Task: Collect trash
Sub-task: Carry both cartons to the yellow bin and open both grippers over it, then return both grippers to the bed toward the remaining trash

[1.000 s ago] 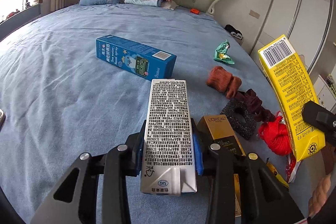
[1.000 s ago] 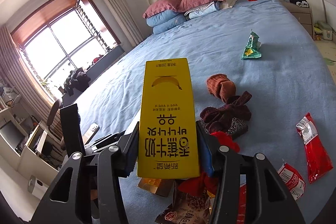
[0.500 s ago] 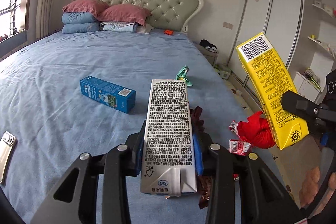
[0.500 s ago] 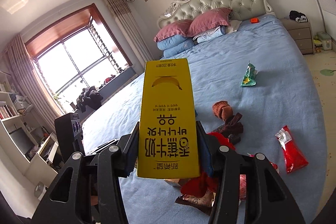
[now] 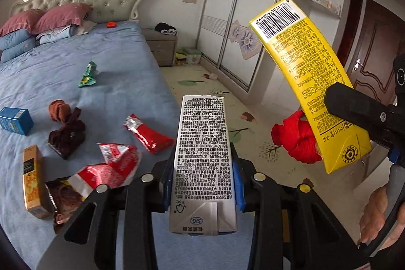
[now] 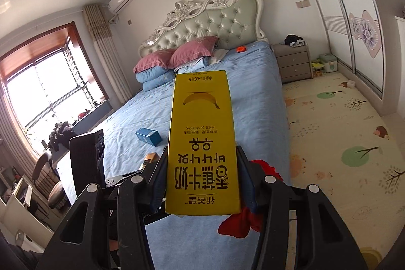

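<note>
My left gripper [image 5: 202, 184] is shut on a white milk carton [image 5: 202, 156] covered in black print, held high above the bed's edge. My right gripper [image 6: 202, 184] is shut on a yellow banana milk carton [image 6: 202, 143]; that carton also shows in the left wrist view [image 5: 308, 82], with a red cloth [image 5: 296, 141] hanging under it. On the blue bed [image 5: 76, 62] lie red wrappers [image 5: 149, 136], a green wrapper [image 5: 87, 74], a blue box [image 5: 15, 120], a gold box [image 5: 33, 179] and dark socks [image 5: 67, 130].
A headboard and pillows [image 6: 177, 57] stand at the far end of the bed. A grey nightstand [image 6: 295, 62] sits beside it. A patterned floor mat [image 6: 341, 138] runs along a sliding wardrobe [image 5: 240, 17]. A window [image 6: 45, 98] is at the left.
Both grippers have risen and swung right, away from the bed surface toward the floor side. Each still holds its carton. The bed litter now lies lower and to the left.
</note>
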